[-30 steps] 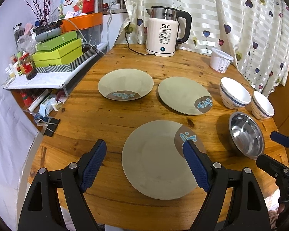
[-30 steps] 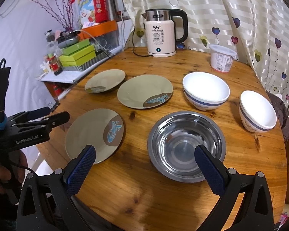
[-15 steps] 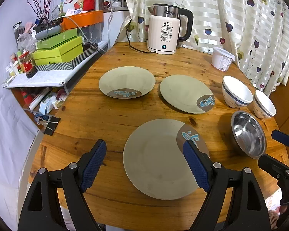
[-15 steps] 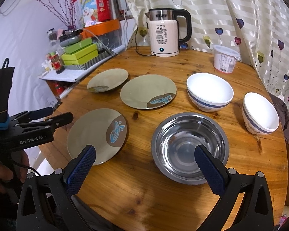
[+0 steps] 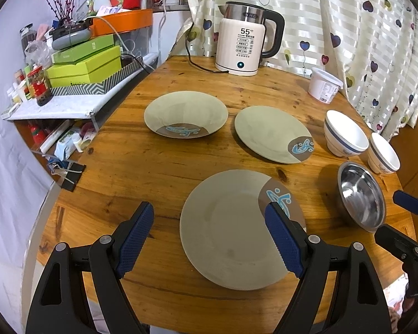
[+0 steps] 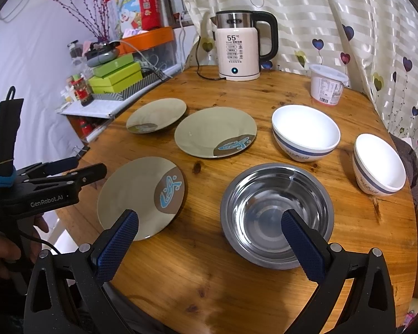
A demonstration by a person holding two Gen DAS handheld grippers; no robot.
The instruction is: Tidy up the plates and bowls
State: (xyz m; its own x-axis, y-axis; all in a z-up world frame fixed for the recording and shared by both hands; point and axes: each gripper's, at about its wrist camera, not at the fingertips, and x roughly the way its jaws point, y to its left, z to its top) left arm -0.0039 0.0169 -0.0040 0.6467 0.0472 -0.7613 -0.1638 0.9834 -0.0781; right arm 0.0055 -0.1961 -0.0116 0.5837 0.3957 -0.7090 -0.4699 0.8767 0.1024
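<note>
Surface: round wooden table (image 5: pixel 158 164), set against a striped curtain (image 5: pixel 348 27) printed with hearts; a side shelf (image 5: pixel 69 103) stacked with green boxes (image 5: pixel 86 66) is seen at the left.
Background items: an electric kettle (image 5: pixel 243 39) reading 55 is stood at the far edge of the table, with a white lidded tub (image 5: pixel 324 85) to its right.
Near plate (image 5: pixel 231 233): laid flat at the near edge, fish motif on its right side; in the left wrist view it is framed between the pads of the left gripper.
Middle plate (image 5: pixel 270 133): laid flat beyond the near plate, apart from it.
Far plate (image 5: pixel 185 114): laid flat to the left of the middle plate, with a narrow gap between the two.
Steel bowl (image 6: pixel 276 214): set upright to the right of the near plate, not touching it; empty interior is visible.
Large white bowl (image 6: pixel 305 132): set upright beyond the steel bowl, blue band around its wall.
Small white bowl (image 6: pixel 379 164): set upright near the right edge of the table, apart from the large white bowl.
Left gripper (image 5: pixel 209 236): held above the near plate; jaws are spread wide, nothing is clamped.
Right gripper (image 6: pixel 209 239): held above the table edge before the steel bowl; jaws are spread wide, nothing is clamped.
</note>
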